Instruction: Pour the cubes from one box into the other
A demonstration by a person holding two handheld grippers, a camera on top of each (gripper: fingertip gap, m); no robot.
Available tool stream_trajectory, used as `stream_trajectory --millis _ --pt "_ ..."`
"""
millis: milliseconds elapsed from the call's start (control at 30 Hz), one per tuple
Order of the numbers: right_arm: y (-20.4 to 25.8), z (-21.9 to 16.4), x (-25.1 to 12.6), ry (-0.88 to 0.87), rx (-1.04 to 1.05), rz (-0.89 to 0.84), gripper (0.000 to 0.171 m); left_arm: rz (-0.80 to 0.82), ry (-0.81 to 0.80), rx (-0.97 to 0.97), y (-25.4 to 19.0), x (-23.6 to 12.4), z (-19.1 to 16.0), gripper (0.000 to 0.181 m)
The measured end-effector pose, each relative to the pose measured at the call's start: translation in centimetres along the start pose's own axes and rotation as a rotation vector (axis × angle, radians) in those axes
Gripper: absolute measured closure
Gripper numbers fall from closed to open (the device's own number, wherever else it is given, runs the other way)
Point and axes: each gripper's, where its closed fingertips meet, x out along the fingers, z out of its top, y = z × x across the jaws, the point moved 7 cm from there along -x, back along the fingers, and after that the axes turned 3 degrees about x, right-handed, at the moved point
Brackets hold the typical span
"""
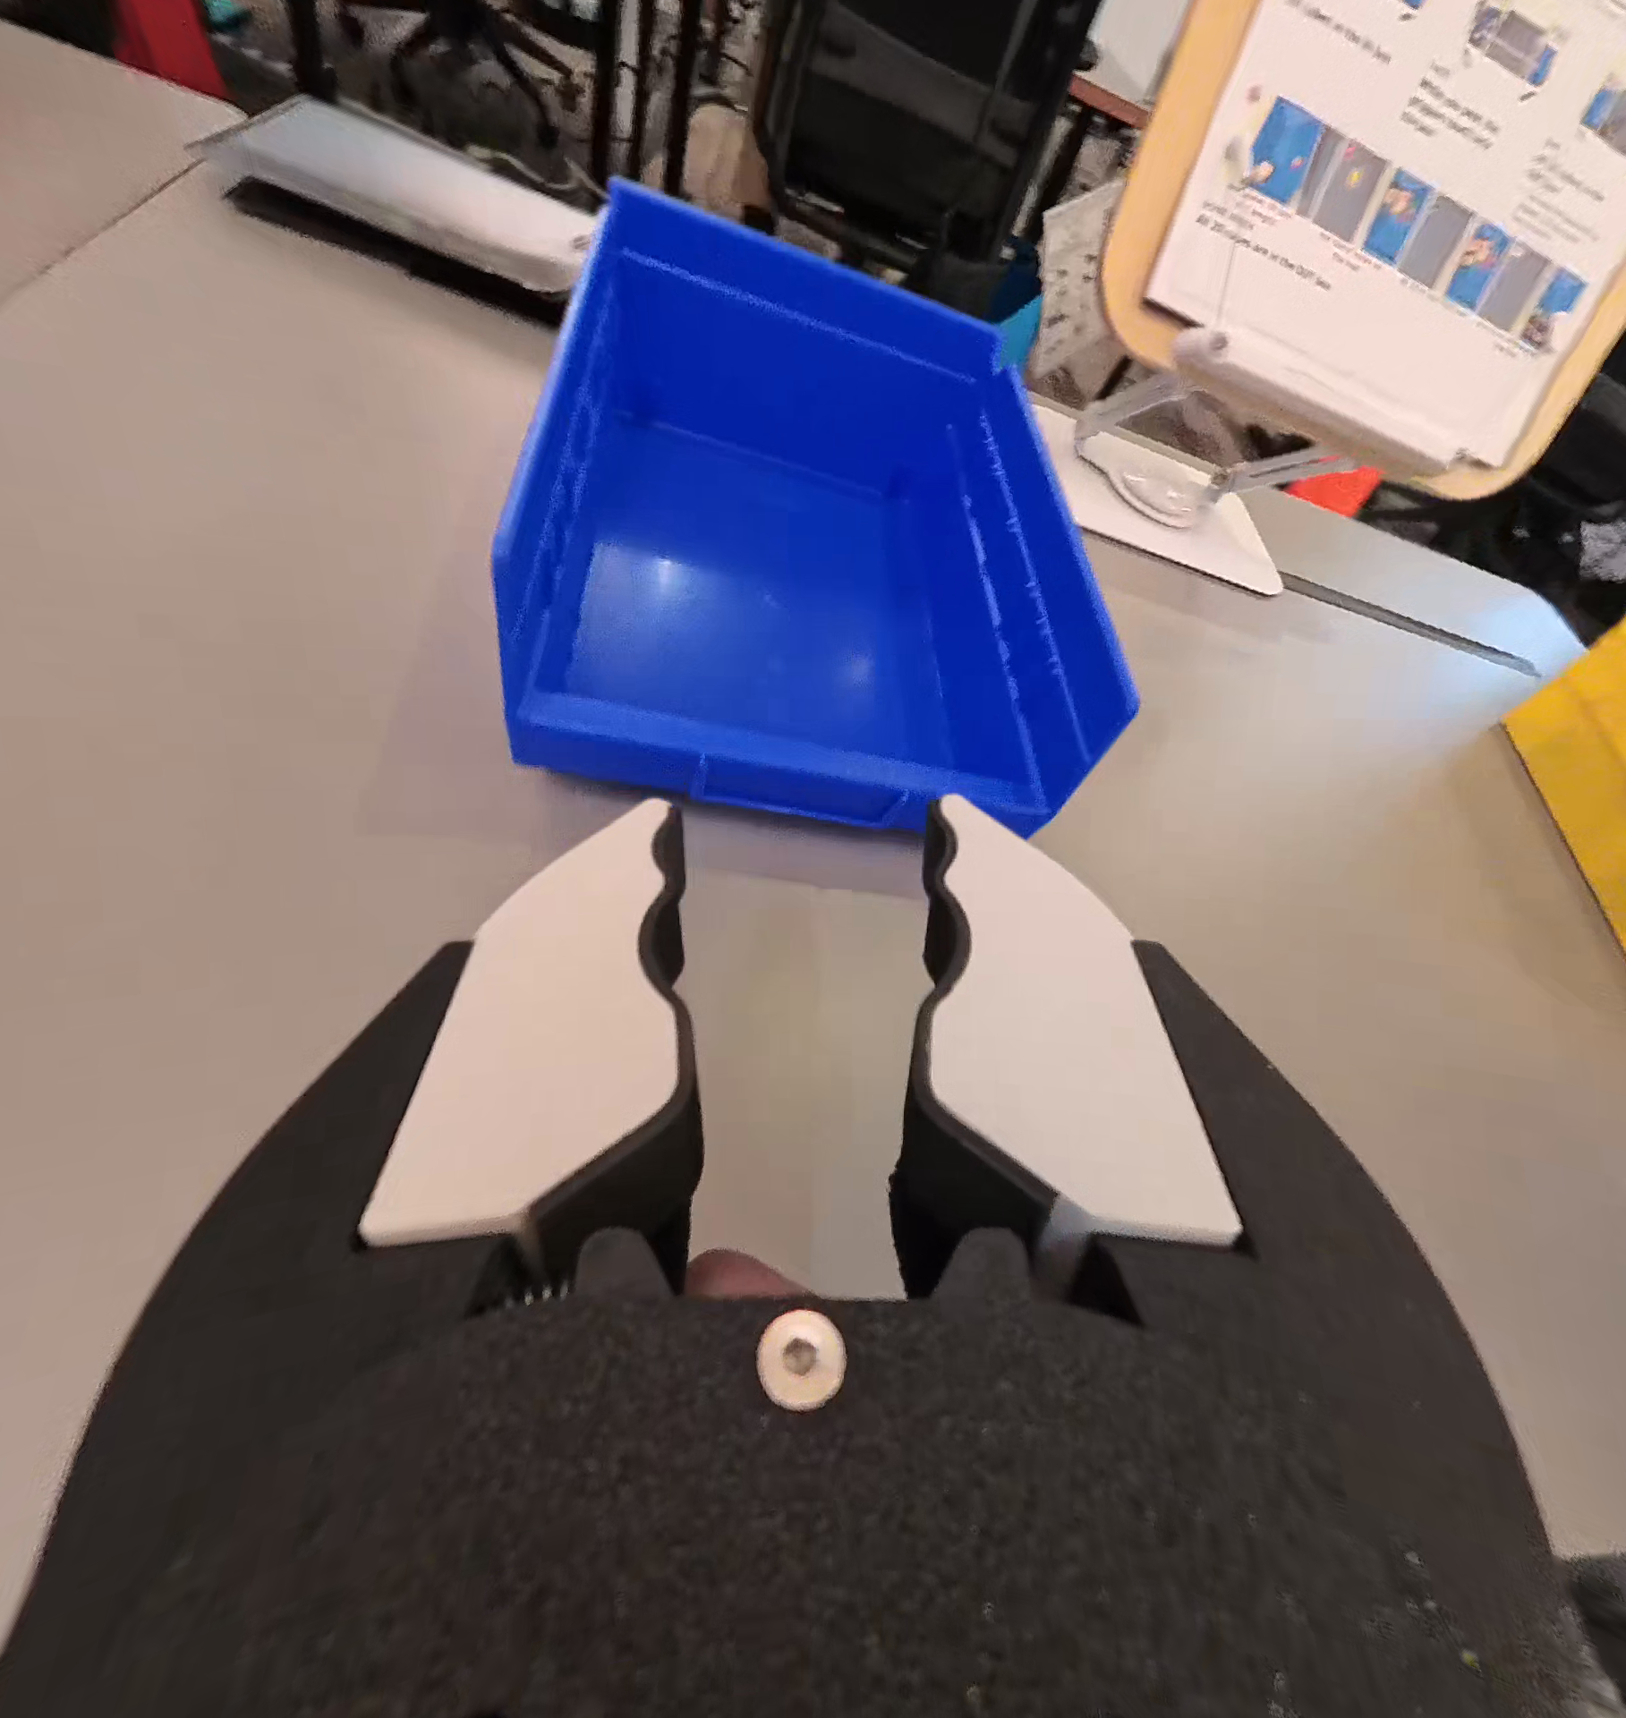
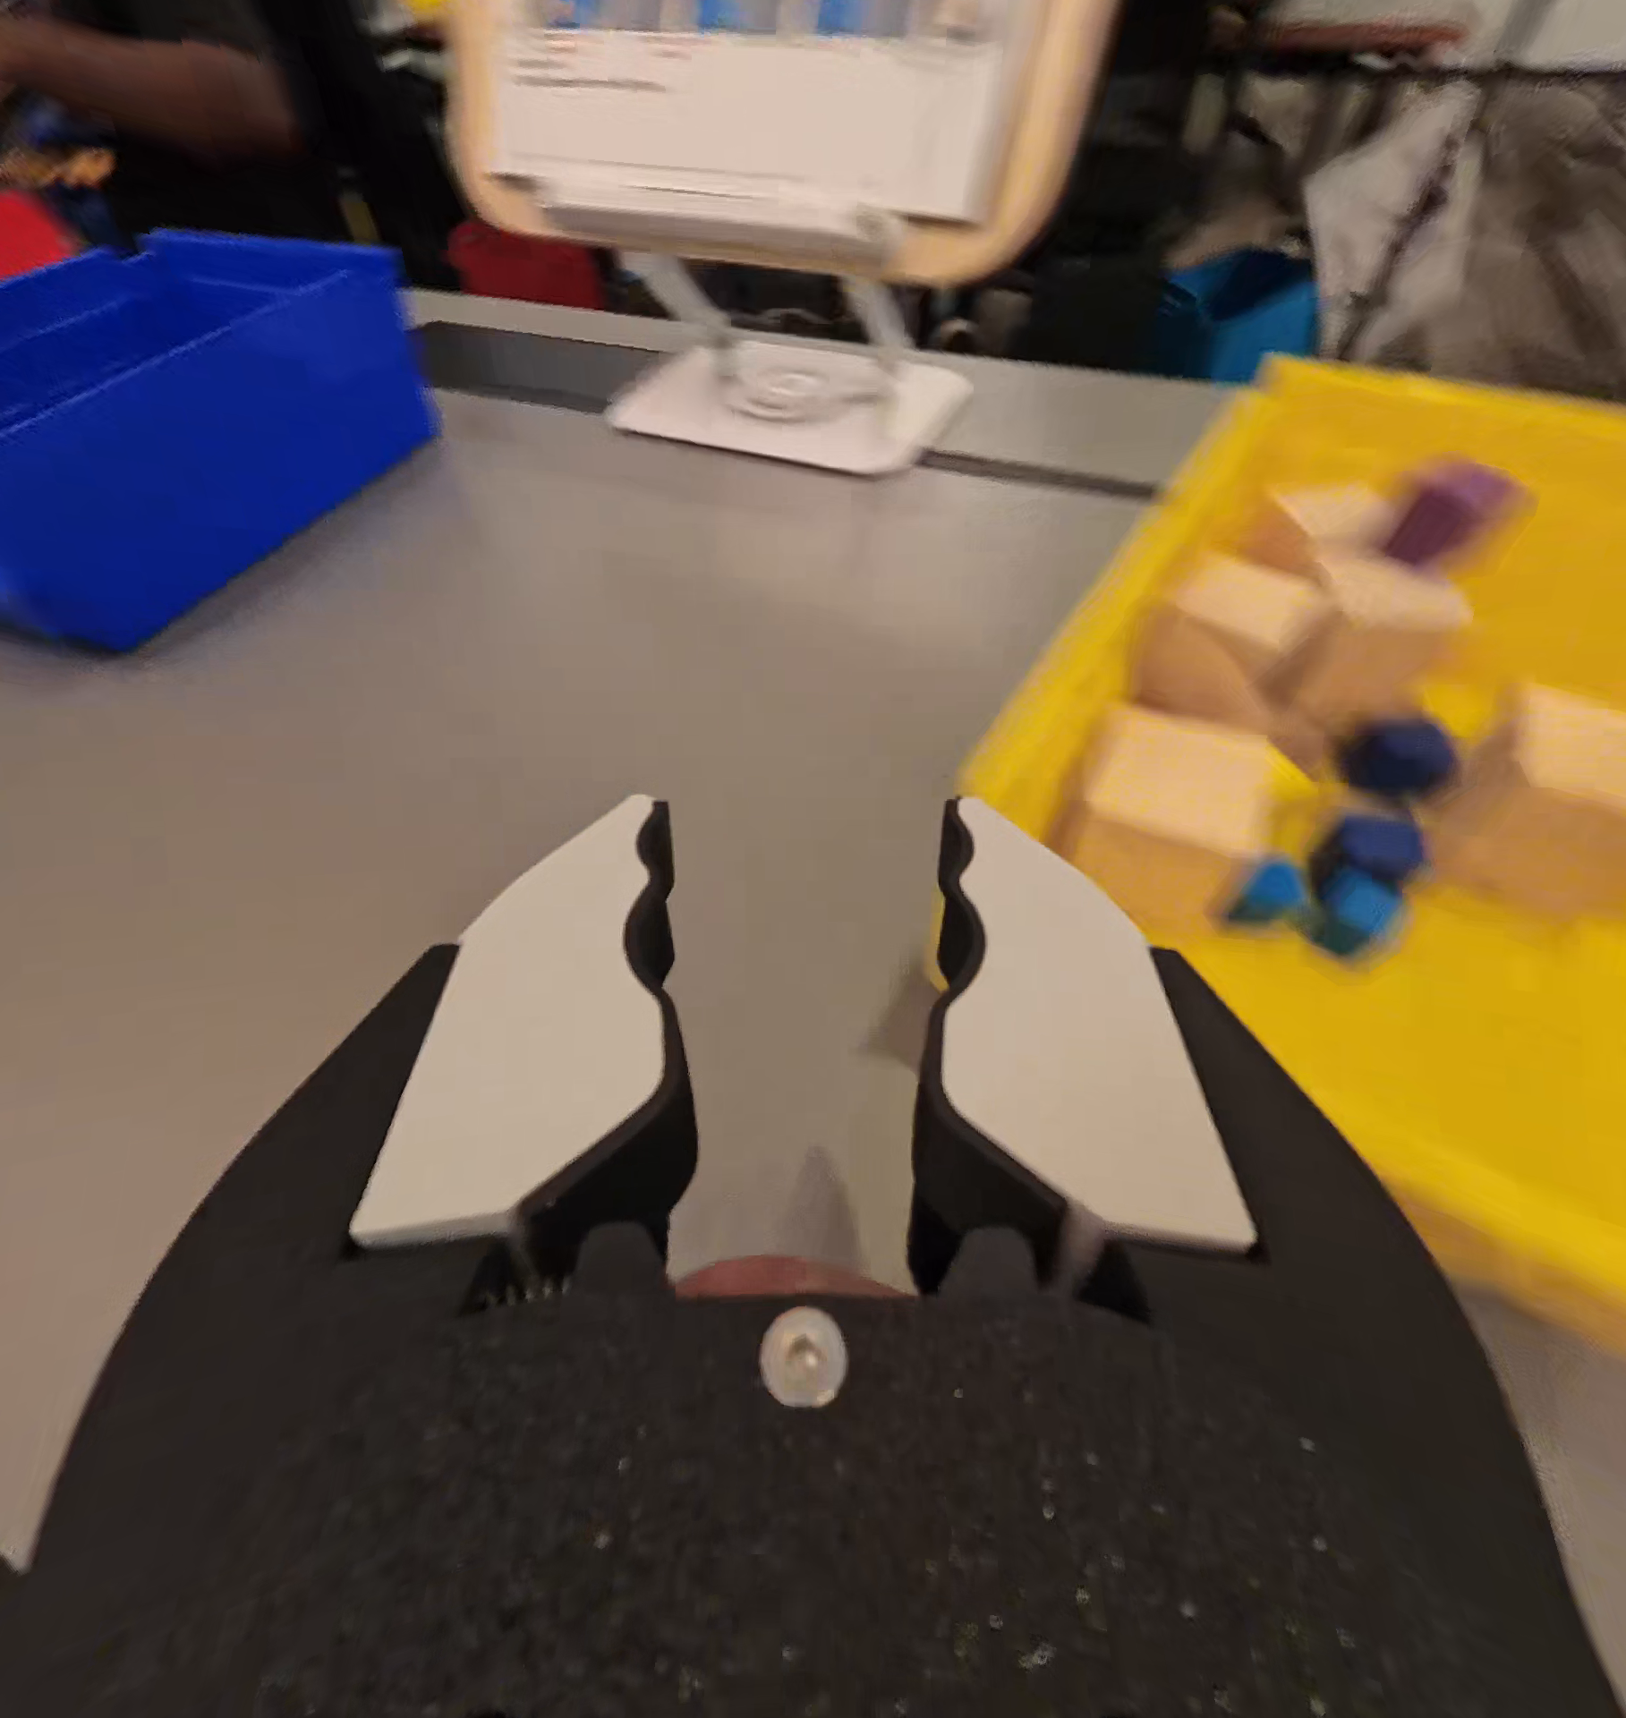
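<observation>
Left wrist view shows my left gripper (image 1: 801, 818) with its jaws parted and nothing between them, the tips hanging just short of the low front lip of the blue box (image 1: 790, 521). I find that box empty: its glossy moulded floor is bare and throws back two light spots, and its plastic walls are ribbed along the sides and rise to a taller back. On the right wrist view, my right gripper (image 2: 807, 813) is likewise spread and holds nothing, poised over bare table (image 2: 604, 651) with the near corner of the yellow box (image 2: 1534, 1069) just beside its right finger. All the cubes (image 2: 1255, 725) I can see lie inside the yellow box: several pale wooden blocks with visible grain, one purple block at the back, and a cluster of smaller dark blue and lighter blue pieces, some of which look faceted rather than square, though blur prevents certainty. My assessment is that the pour has not begun; neither box is gripped or tilted, and the whole transfer remains. The table is a smooth, matt grey surface. Both grippers carry light grey finger plates with black scalloped pads on a coarse black body. A framed sheet on a white stand (image 2: 772, 409) sits at the far edge.
</observation>
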Motion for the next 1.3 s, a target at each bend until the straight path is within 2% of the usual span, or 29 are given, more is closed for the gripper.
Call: stream_trajectory --millis 100,133,200,267,400,467,667,1067,1300 --pt "-6.2 -3.8 -3.7 -0.041 0.239 -0.146 0.125 0.039 -0.035 -0.026 -1.1 -0.3 -2.9 0.133" --pt "-7.5 -4.3 -4.3 -0.056 0.292 -0.163 0.122 0.049 -0.045 -0.023 -1.6 -0.5 -4.1 0.133" --pt "-9.5 -4.5 -5.1 -0.06 0.275 -0.228 0.122 0.063 -0.037 -0.015 -2.4 -0.4 -6.7 0.135" --pt "-10.5 -4.1 -5.4 -0.086 0.185 -0.316 0.12 0.042 0.049 -0.006 -2.8 0.3 -8.0 0.14" --pt "-10.5 -4.0 -4.9 -0.103 0.116 -0.385 0.116 0.071 0.045 0.052 -1.5 1.7 -7.7 0.133" --pt "-10.4 -3.8 -5.3 -0.107 0.106 -0.406 0.122 0.095 0.013 0.059 -1.2 1.5 -7.4 0.133" --pt "-10.8 -4.1 -5.5 -0.107 0.111 -0.422 0.118 0.104 -0.099 0.106 -1.4 0.4 -6.5 0.134" --pt "-9.7 -4.3 -4.7 -0.067 0.055 -0.39 0.118 0.071 -0.034 0.104 -1.7 1.4 -7.2 0.137" --pt "-10.6 -4.0 -5.1 -0.078 -0.017 -0.498 0.115 0.034 -0.021 0.206 -4.2 2.2 -7.6 0.137"
